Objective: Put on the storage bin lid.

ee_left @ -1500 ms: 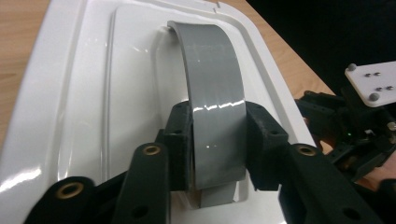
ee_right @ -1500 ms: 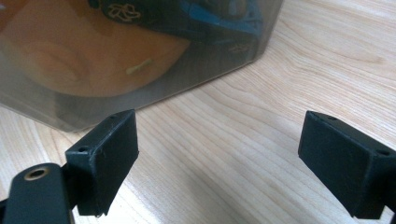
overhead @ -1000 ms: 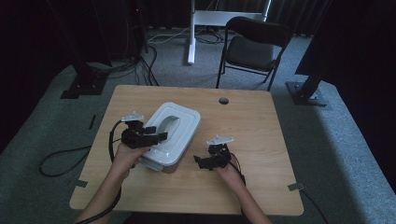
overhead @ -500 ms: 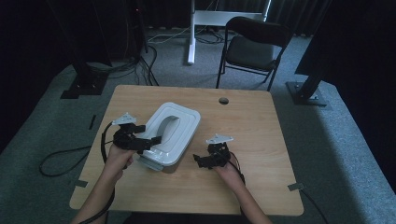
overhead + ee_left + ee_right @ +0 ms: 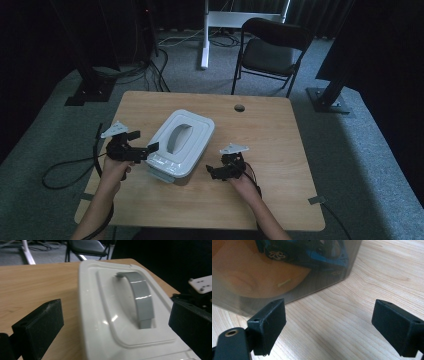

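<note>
A wood table (image 5: 280, 150) holds the box (image 5: 180, 145). Left gripper (image 5: 144, 144) beside it, jaws just opened, empty; right gripper (image 5: 214, 172) spread too. Best close squarely on the handle (image 5: 140, 297).

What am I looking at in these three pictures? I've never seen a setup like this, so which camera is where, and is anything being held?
No robot here: a person sits at a wooden table with a hand-held two-jaw gripper in each hand. The high view looks down from above the person; the other two pictures come from cameras riding on each gripper, looking out between its black jaws. On the table stands a storage box with a white lid and a grey handle. The left gripper is beside the box's near left end; its jaws have just been opening and stand wide, gripping nothing. The right gripper rests to the box's right, also open and empty. Its view shows the box's see-through wall with blue and orange contents.
</note>
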`<state>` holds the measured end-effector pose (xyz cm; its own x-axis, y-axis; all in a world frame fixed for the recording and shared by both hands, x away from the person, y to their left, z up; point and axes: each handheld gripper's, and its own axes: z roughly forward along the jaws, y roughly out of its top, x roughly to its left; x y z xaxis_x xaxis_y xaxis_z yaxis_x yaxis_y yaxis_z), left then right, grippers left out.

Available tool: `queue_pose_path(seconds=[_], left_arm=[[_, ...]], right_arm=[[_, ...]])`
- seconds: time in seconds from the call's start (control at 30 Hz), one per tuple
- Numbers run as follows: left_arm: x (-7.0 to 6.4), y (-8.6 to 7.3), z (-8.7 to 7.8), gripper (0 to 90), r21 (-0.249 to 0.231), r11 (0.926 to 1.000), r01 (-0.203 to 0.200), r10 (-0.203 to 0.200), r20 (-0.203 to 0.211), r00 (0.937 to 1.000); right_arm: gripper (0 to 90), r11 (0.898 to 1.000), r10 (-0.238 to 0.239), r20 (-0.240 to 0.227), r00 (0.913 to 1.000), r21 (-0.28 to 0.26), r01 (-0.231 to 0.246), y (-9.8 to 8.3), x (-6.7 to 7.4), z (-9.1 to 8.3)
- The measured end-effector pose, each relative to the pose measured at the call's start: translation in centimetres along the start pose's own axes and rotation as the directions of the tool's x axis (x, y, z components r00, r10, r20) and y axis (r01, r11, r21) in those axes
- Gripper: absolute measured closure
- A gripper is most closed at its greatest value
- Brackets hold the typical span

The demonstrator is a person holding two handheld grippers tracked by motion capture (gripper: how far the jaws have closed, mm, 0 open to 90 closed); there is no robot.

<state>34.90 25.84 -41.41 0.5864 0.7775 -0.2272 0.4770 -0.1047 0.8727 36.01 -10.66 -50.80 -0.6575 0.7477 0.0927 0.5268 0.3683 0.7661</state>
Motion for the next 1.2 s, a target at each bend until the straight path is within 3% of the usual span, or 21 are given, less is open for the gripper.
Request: queue_pose_path(seconds=[0.27,0.5,0.67,0.73,0.87,1.07,1.2], left_arm=[[2.0,-1.2,-0.4,0.3,-0.002,0.9998,0.019,-0.019,-0.068,0.9975],[3.8,-2.8,-0.4,0.3,0.006,0.9993,0.036,-0.035,-0.145,0.9888],[4.4,-3.6,-0.3,0.3,-0.005,0.9987,0.051,-0.051,-0.15,0.9873],[5.2,-4.2,-0.3,0.3,-0.023,0.9971,0.072,-0.075,-0.151,0.9857],[6.2,-5.0,0.0,0.3,-0.021,0.9945,0.103,-0.105,-0.184,0.9773],[7.4,-6.5,1.4,0.3,0.026,0.9932,0.113,-0.103,-0.26,0.9602],[7.6,-7.2,2.8,0.3,0.065,0.9927,0.102,-0.08,-0.274,0.9583]], right_arm=[[11.5,1.0,-0.002,-0.002,1.0,0.003,0.002,0.1,0.1,0.1],[11.5,1.0,-0.002,-0.001,1.0,0.003,0.002,0.1,0.1,0.1],[11.5,1.0,-0.005,-0.002,1.0,0.004,0.005,0.1,0.1,0.1],[11.5,1.0,-0.003,-0.004,1.0,0.003,0.003,0.2,0.2,0.2],[11.5,1.0,-0.006,-0.002,1.0,0.006,0.006,0.2,0.2,0.3],[11.5,1.0,0.001,-0.003,1.0,0.004,-0.001,0.3,0.2,0.4],[11.5,1.0,-0.001,0.001,1.0,-0.001,0.001,0.3,0.2,0.6]])
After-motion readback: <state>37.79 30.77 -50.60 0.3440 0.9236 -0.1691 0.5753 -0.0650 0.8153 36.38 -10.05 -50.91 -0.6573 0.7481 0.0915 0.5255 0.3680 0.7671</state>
